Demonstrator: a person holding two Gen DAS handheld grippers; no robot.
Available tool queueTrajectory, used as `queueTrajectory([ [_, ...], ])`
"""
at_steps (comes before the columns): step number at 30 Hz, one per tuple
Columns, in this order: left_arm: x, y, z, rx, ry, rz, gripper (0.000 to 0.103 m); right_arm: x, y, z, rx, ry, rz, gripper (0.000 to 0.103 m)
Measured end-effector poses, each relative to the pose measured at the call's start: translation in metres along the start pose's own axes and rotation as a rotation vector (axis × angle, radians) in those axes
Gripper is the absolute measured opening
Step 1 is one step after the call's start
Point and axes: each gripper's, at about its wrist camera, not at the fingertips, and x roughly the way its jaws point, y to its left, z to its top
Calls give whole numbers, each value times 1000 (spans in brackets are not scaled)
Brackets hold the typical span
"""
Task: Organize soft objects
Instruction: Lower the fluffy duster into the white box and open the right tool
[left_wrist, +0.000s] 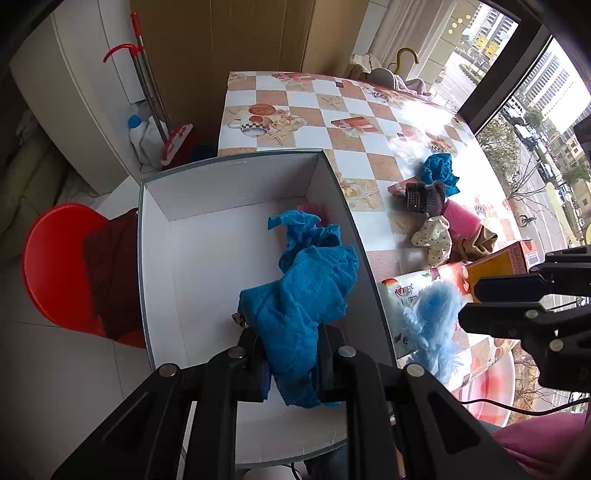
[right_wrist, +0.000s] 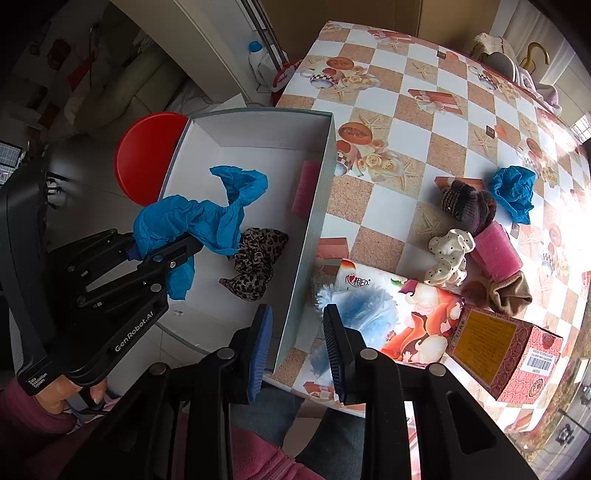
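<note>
The box (right_wrist: 255, 129) was white inside with a grey rim, and in it lay a bright blue cloth (right_wrist: 199, 221), a leopard-print scrunchie (right_wrist: 255, 264) and a pink sponge (right_wrist: 306, 188). The tablecloth (right_wrist: 406, 110) was checked in white and sandy orange with starfish and roses. On it sat a white black-dotted scrunchie (right_wrist: 448, 258), a fluffy pale blue piece (right_wrist: 365, 306) and a red box with a yellow label (right_wrist: 506, 354).
</note>
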Motion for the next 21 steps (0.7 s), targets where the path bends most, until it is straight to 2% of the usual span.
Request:
queueTrajectory([
  [8, 0, 11, -2, -26, 3, 19, 18, 3, 4, 11, -1, -13, 21, 31],
  [13, 2, 16, -8, -41, 17, 34, 18, 9, 4, 10, -26, 10, 27, 31],
  [15, 1, 18, -11, -47, 23, 37, 18, 15, -8, 1, -18, 42, -1, 33],
  [16, 2, 19, -12, -49, 26, 39, 18, 19, -15, -6, -8, 64, 2, 38],
  [18, 3, 20, -15, -51, 36, 42, 18, 28, -30, -19, -3, 119, 9, 79],
  [21, 6, 20, -18, -45, 53, 46, 18, 40, -43, -41, -27, 143, -32, 81],
])
